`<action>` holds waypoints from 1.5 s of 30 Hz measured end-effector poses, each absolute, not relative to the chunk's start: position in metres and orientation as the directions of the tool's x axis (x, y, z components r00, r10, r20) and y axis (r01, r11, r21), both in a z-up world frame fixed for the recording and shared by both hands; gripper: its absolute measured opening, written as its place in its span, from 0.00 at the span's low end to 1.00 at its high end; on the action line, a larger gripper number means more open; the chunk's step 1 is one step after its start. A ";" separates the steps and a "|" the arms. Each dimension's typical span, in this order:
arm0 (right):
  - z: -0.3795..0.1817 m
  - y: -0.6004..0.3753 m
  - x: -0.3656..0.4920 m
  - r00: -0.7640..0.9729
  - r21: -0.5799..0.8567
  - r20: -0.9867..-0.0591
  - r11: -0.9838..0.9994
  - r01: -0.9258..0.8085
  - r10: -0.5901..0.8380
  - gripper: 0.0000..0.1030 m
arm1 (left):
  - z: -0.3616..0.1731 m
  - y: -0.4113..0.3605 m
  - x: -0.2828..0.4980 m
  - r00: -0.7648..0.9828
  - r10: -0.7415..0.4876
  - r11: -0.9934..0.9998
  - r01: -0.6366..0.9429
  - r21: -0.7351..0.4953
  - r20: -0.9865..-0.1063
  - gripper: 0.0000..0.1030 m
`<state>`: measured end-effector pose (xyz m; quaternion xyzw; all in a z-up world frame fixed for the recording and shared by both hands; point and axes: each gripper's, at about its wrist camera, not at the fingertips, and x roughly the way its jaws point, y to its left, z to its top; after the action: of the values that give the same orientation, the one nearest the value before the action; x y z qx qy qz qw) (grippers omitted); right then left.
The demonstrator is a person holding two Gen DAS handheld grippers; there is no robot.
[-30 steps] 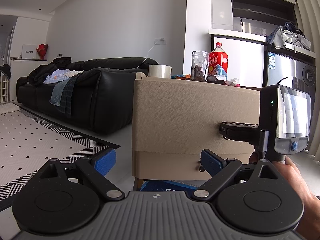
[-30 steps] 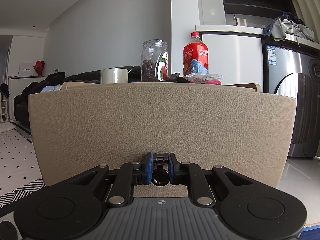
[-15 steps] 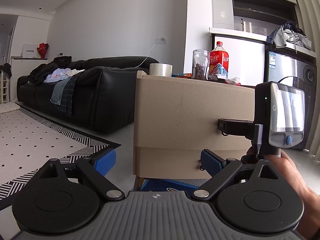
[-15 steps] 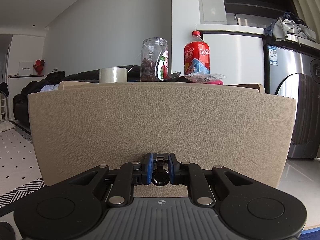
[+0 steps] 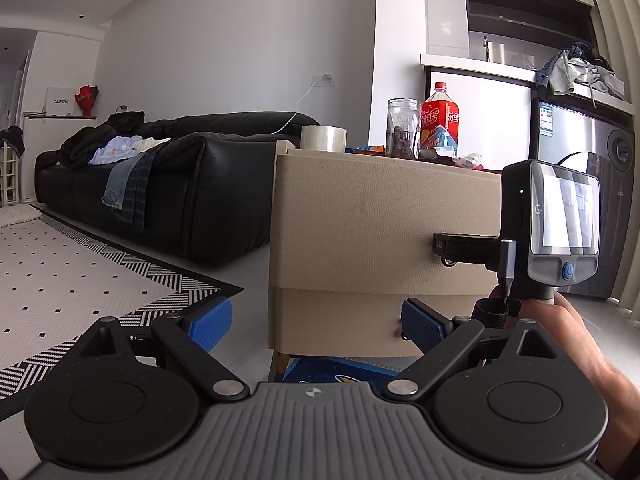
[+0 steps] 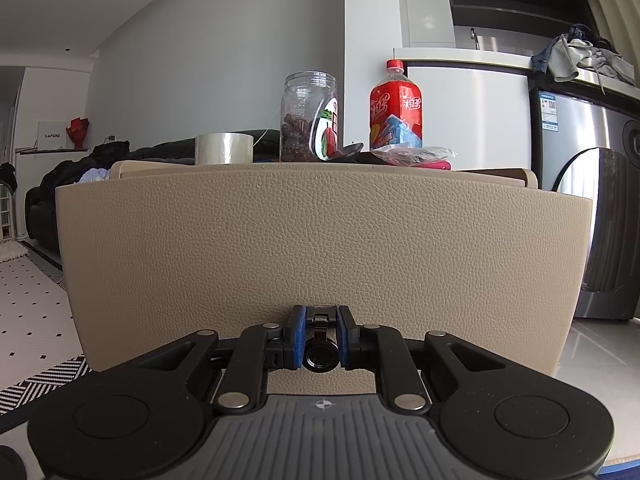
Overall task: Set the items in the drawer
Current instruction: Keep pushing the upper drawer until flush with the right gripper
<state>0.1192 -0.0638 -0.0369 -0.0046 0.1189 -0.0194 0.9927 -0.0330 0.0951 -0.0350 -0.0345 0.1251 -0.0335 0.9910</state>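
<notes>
A: What is the biggest thing in view?
B: The beige cabinet (image 5: 384, 236). Its upper drawer (image 6: 324, 264) front stands forward of the cabinet body, filling the right wrist view.
A: And on top of the cabinet?
B: A red soda bottle (image 6: 395, 108), a clear jar (image 6: 309, 118) with dark contents to its left, and a tape roll (image 6: 224, 149) further left. A crinkled plastic bag (image 6: 412, 155) lies in front of the bottle.
A: The grippers?
B: The right gripper (image 6: 321, 338) is clamped on the drawer's small black knob (image 6: 321, 356), low on the drawer front. The left gripper (image 5: 316, 320) hangs spread apart before the cabinet's left corner, gripping nothing.
</notes>
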 end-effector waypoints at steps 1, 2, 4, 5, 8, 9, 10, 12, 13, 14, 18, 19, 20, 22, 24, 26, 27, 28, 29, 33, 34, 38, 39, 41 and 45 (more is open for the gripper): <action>-0.037 -0.064 0.120 0.971 -0.013 -0.237 0.999 0.038 -0.040 0.18 | -0.035 0.095 -0.033 0.966 -0.075 0.995 0.058 -0.077 -0.246 0.92; -0.037 -0.064 0.121 0.971 -0.012 -0.238 0.999 0.038 -0.040 0.18 | -0.035 0.095 -0.033 0.966 -0.075 0.995 0.058 -0.076 -0.247 0.92; -0.036 -0.064 0.123 0.971 -0.013 -0.238 0.999 0.037 -0.039 0.18 | -0.035 0.095 -0.032 0.966 -0.075 0.996 0.058 -0.074 -0.248 0.92; -0.037 -0.065 0.124 0.971 -0.015 -0.237 0.999 0.037 -0.040 0.18 | -0.035 0.094 -0.032 0.966 -0.075 0.996 0.059 -0.074 -0.248 0.92; -0.037 -0.065 0.125 0.971 -0.016 -0.237 0.999 0.038 -0.040 0.18 | -0.034 0.094 -0.031 0.966 -0.077 0.995 0.060 -0.074 -0.248 0.92; -0.037 -0.065 0.126 0.971 -0.016 -0.237 0.999 0.038 -0.041 0.18 | -0.034 0.094 -0.031 0.966 -0.077 0.995 0.060 -0.074 -0.248 0.92; -0.037 -0.065 0.126 0.971 -0.016 -0.237 0.999 0.038 -0.041 0.18 | -0.034 0.094 -0.031 0.966 -0.078 0.995 0.061 -0.074 -0.248 0.92; -0.037 -0.065 0.127 0.970 -0.015 -0.239 0.999 0.038 -0.040 0.18 | -0.034 0.094 -0.030 0.965 -0.079 0.995 0.062 -0.073 -0.249 0.92; -0.037 -0.065 0.128 0.970 -0.016 -0.239 0.999 0.038 -0.041 0.18 | -0.035 0.094 -0.030 0.965 -0.079 0.995 0.063 -0.073 -0.249 0.92; -0.037 -0.065 0.129 0.970 -0.018 -0.239 0.999 0.037 -0.041 0.18 | -0.035 0.094 -0.030 0.965 -0.079 0.995 0.063 -0.073 -0.250 0.92; -0.037 -0.065 0.131 0.970 -0.021 -0.239 0.999 0.035 -0.039 0.18 | -0.036 0.092 -0.029 0.964 -0.080 0.995 0.064 -0.073 -0.253 0.92; -0.037 -0.065 0.133 0.970 -0.021 -0.239 0.999 0.035 -0.039 0.18 | -0.036 0.092 -0.029 0.964 -0.080 0.995 0.064 -0.072 -0.254 0.92; -0.036 -0.065 0.133 0.970 -0.021 -0.239 0.999 0.035 -0.039 0.18 | -0.037 0.092 -0.029 0.964 -0.081 0.995 0.065 -0.072 -0.254 0.92; -0.036 -0.066 0.135 0.970 -0.021 -0.239 0.999 0.035 -0.039 0.18 | -0.037 0.092 -0.028 0.963 -0.080 0.995 0.064 -0.071 -0.256 0.92; -0.037 -0.066 0.136 0.970 -0.022 -0.238 0.999 0.035 -0.039 0.18 | -0.037 0.092 -0.028 0.963 -0.080 0.995 0.063 -0.073 -0.258 0.92; -0.037 -0.066 0.137 0.971 -0.025 -0.237 0.999 0.034 -0.039 0.18 | -0.038 0.092 -0.027 0.963 -0.079 0.995 0.063 -0.071 -0.259 0.92; -0.037 -0.066 0.138 0.971 -0.026 -0.236 0.999 0.033 -0.038 0.18 | -0.038 0.092 -0.027 0.962 -0.079 0.996 0.062 -0.071 -0.260 0.92; -0.038 -0.066 0.138 0.971 -0.028 -0.235 0.999 0.033 -0.039 0.18 | -0.038 0.091 -0.027 0.962 -0.079 0.996 0.062 -0.071 -0.261 0.92; -0.038 -0.066 0.140 0.971 -0.029 -0.235 0.999 0.034 -0.040 0.18 | -0.038 0.091 -0.027 0.962 -0.078 0.996 0.062 -0.071 -0.262 0.92; -0.038 -0.066 0.143 0.971 -0.029 -0.234 0.999 0.035 -0.041 0.18 | -0.039 0.090 -0.026 0.961 -0.078 0.996 0.061 -0.072 -0.265 0.92; -0.038 -0.067 0.144 0.971 -0.029 -0.234 0.999 0.035 -0.040 0.18 | -0.040 0.090 -0.026 0.961 -0.078 0.996 0.060 -0.072 -0.266 0.92; -0.038 -0.068 0.148 0.971 -0.026 -0.235 0.999 0.032 -0.037 0.18 | -0.040 0.090 -0.026 0.960 -0.077 0.996 0.059 -0.072 -0.269 0.92; -0.038 -0.068 0.149 0.971 -0.026 -0.236 0.999 0.031 -0.036 0.18 | -0.040 0.090 -0.026 0.960 -0.077 0.996 0.059 -0.072 -0.270 0.92; -0.038 -0.068 0.151 0.971 -0.024 -0.238 0.999 0.032 -0.036 0.18 | -0.040 0.090 -0.025 0.960 -0.076 0.996 0.058 -0.073 -0.270 0.92; -0.038 -0.069 0.154 0.971 -0.025 -0.237 0.999 0.032 -0.037 0.18 | -0.040 0.090 -0.025 0.960 -0.075 0.996 0.057 -0.073 -0.270 0.92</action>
<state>0.1543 -0.0687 -0.0380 -0.0104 0.1195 -0.0174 0.9926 -0.0254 0.0903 -0.0399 -0.0321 0.1373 -0.0334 0.9894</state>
